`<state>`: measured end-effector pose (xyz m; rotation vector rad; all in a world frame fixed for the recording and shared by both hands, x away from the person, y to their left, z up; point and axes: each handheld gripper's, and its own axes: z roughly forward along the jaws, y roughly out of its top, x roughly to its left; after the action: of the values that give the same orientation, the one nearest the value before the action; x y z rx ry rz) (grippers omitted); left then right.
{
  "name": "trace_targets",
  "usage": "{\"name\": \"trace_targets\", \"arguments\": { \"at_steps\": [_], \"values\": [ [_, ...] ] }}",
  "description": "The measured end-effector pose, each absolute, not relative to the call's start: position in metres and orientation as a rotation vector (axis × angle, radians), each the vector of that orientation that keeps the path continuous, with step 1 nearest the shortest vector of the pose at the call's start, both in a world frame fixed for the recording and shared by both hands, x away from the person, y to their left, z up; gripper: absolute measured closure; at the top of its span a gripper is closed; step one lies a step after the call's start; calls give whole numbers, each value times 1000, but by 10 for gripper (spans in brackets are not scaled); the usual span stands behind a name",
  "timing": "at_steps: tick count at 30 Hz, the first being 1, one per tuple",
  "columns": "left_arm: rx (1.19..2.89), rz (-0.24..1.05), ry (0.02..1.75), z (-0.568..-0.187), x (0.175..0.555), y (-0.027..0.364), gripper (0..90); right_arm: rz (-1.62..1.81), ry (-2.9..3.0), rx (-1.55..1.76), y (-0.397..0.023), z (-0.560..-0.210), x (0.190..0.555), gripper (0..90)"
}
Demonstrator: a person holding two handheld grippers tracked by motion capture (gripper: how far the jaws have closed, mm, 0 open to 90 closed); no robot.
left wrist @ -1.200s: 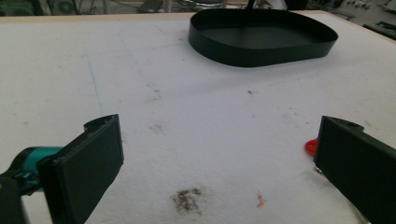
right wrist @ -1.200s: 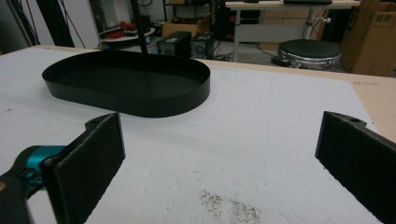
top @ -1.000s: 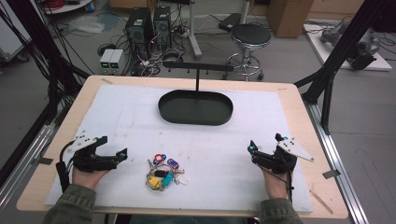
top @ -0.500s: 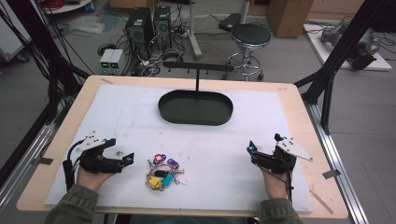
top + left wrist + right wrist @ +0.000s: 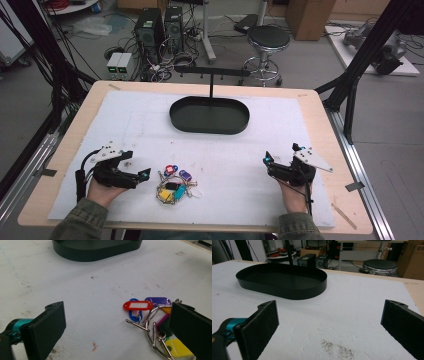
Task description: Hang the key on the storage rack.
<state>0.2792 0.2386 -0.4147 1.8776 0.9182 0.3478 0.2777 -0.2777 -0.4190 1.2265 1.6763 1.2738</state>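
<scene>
The black oval tray stands at the far middle of the white mat. Nearer the person than the tray, the left gripper has its jaws spread wide and empty just left of the bunch of keys. The right gripper, well right of the keys, is likewise wide open and holds nothing.

The wooden table carries a white mat. On the mat rest a black oval tray and, well in front of the tray, a bunch of keys.

Both hands rest low on the table, far apart. The left gripper and right gripper have jaws wide apart.
</scene>
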Motion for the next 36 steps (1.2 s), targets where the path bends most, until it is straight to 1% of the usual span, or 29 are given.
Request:
{"name": "trace_targets", "arguments": {
  "at_steps": [16,30,36],
  "values": [
    [1919,286,884,-417,280,223,19,1266,1692,1231,-276,-420,278,4],
    [1975,191,864,-418,283,207,19,1263,1694,1227,-276,-420,278,4],
    [2000,171,848,-418,283,202,20,1264,1697,1231,-276,-420,278,4]
  ]
}}
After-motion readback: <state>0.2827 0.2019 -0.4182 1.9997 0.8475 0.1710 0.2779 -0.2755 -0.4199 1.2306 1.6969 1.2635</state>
